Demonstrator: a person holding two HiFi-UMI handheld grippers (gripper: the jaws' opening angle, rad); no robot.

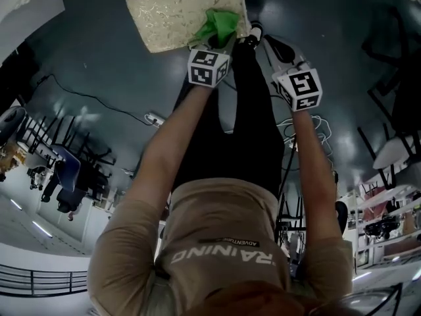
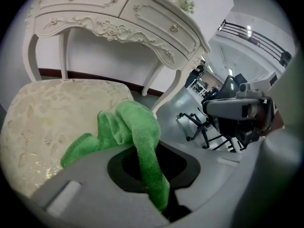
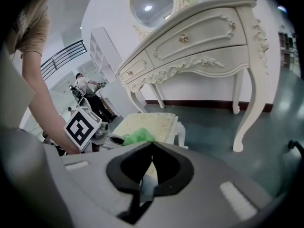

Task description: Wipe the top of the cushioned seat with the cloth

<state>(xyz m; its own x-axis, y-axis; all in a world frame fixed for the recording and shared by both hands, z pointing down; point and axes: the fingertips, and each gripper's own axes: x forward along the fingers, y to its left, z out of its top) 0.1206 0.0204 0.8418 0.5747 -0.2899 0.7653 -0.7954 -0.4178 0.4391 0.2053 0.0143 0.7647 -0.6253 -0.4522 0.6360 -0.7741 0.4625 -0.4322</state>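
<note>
The cushioned seat (image 1: pixel 177 8) has a cream patterned top and lies at the top of the head view. A green cloth (image 1: pixel 220 24) rests bunched on its near edge. My left gripper (image 1: pixel 214 43) is shut on the cloth; in the left gripper view the cloth (image 2: pixel 128 127) runs out between the jaws of the left gripper (image 2: pixel 142 151) onto the seat (image 2: pixel 47 122). My right gripper (image 1: pixel 283 52) hangs to the right of the seat, off it. In the right gripper view the right gripper (image 3: pixel 152 144) is shut with nothing in it, and the seat (image 3: pixel 156 122) and cloth (image 3: pixel 137 137) lie ahead.
A white carved dressing table (image 2: pixel 118 18) with drawers stands just behind the seat, its legs (image 3: pixel 247 113) on the grey floor. The person's dark trousers and a shoe (image 1: pixel 255 30) are next to the seat. Cables (image 1: pixel 309 127) lie on the floor at right.
</note>
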